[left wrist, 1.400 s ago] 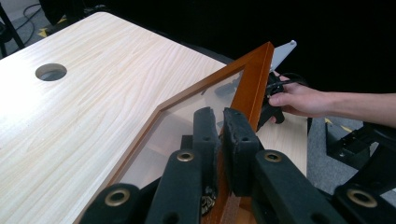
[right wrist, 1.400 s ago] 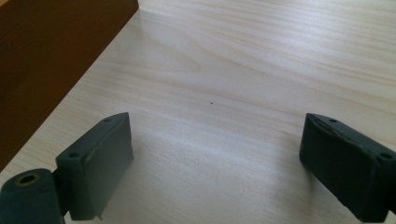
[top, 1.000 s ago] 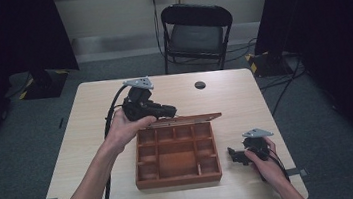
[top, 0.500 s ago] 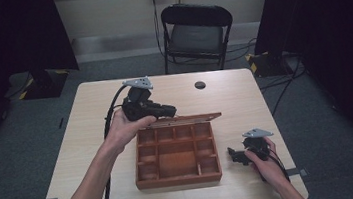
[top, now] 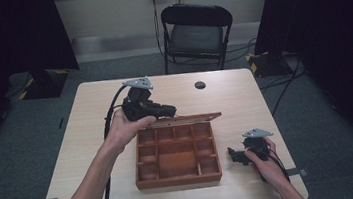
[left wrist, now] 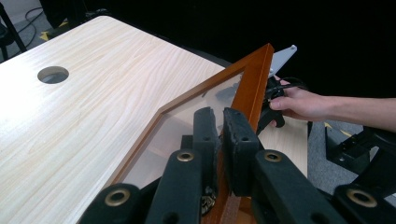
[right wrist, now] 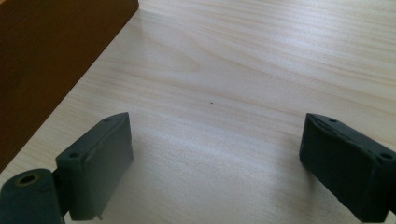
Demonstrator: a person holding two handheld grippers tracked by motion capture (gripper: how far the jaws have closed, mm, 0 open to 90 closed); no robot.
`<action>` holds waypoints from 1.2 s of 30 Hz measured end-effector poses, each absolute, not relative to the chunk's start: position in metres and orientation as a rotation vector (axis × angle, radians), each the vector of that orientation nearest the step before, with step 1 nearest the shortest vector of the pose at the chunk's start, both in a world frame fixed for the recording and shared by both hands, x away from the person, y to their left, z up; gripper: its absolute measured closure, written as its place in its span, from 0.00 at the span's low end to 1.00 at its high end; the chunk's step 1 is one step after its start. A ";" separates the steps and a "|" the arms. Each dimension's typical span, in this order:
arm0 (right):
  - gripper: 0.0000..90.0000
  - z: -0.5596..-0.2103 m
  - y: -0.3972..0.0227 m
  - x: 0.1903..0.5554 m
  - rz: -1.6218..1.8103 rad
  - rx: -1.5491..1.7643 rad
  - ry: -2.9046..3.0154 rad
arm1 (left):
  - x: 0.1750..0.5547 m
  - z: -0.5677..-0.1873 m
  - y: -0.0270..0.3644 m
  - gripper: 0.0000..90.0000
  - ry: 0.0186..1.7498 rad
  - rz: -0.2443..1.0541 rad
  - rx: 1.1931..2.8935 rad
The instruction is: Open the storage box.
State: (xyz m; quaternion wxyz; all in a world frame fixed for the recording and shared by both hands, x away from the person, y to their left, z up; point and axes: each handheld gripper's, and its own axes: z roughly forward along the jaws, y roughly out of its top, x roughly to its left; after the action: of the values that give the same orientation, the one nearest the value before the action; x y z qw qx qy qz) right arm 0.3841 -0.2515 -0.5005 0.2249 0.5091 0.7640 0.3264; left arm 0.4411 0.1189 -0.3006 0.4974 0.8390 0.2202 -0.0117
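The left gripper has its fingers clamped on the raised lid of the wooden box, which sits mid-bench. The right gripper rests just beside the box, fingers spread wide and empty.

Raised lid walls off the box's far side; you reach the compartments from above. Right of the box, bare tabletop around your right tool.
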 end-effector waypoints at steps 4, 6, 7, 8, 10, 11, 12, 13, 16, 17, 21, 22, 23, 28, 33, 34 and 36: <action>0.10 -0.501 -0.252 0.384 0.901 1.404 2.107 | 0.441 -0.301 0.119 0.94 0.533 -0.029 2.031; 0.10 -0.501 -0.252 0.384 0.901 1.404 2.107 | 0.441 -0.301 0.119 0.94 0.533 -0.028 2.032; 0.10 -0.501 -0.252 0.384 0.901 1.404 2.108 | 0.441 -0.301 0.119 0.94 0.532 -0.028 2.032; 0.10 -0.501 -0.252 0.384 0.899 1.406 2.107 | 0.441 -0.301 0.119 0.94 0.531 -0.028 2.032; 0.10 -0.500 -0.252 0.384 0.900 1.406 2.107 | 0.441 -0.301 0.119 0.94 0.533 -0.029 2.031; 0.10 -0.501 -0.252 0.384 0.901 1.404 2.108 | 0.441 -0.301 0.119 0.94 0.533 -0.029 2.031; 0.10 -0.501 -0.252 0.384 0.901 1.405 2.107 | 0.441 -0.301 0.119 0.94 0.533 -0.028 2.032; 0.10 -0.501 -0.252 0.384 0.900 1.406 2.107 | 0.441 -0.301 0.119 0.94 0.536 -0.027 2.031; 0.10 -0.501 -0.252 0.384 0.901 1.404 2.107 | 0.442 -0.301 0.119 0.94 0.537 -0.029 2.026; 0.10 -0.501 -0.251 0.384 0.900 1.406 2.107 | 0.442 -0.301 0.119 0.94 0.537 -0.029 2.026; 0.10 -0.501 -0.252 0.384 0.901 1.405 2.107 | 0.441 -0.300 0.119 0.94 0.539 -0.026 2.029; 0.10 -0.501 -0.252 0.384 0.901 1.404 2.107 | 0.441 -0.300 0.119 0.94 0.538 -0.025 2.029; 0.10 -0.501 -0.251 0.384 0.900 1.406 2.107 | 0.441 -0.300 0.119 0.94 0.539 -0.025 2.029; 0.10 -0.501 -0.251 0.384 0.900 1.406 2.107 | 0.441 -0.300 0.119 0.94 0.539 -0.024 2.031; 0.10 -0.501 -0.251 0.384 0.900 1.406 2.107 | 0.441 -0.300 0.119 0.94 0.541 -0.024 2.029; 0.10 -0.501 -0.252 0.384 0.901 1.404 2.107 | 0.441 -0.300 0.119 0.94 0.542 -0.024 2.029; 0.10 -0.500 -0.252 0.384 0.899 1.406 2.107 | 0.441 -0.300 0.119 0.94 0.537 -0.024 2.030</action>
State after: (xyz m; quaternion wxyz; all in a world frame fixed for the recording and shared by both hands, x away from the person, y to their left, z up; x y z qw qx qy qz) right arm 0.3840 -0.2515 -0.5005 0.2248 0.5097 0.7638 0.3260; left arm 0.4410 0.1188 -0.3004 0.4978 0.8384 0.2219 -0.0101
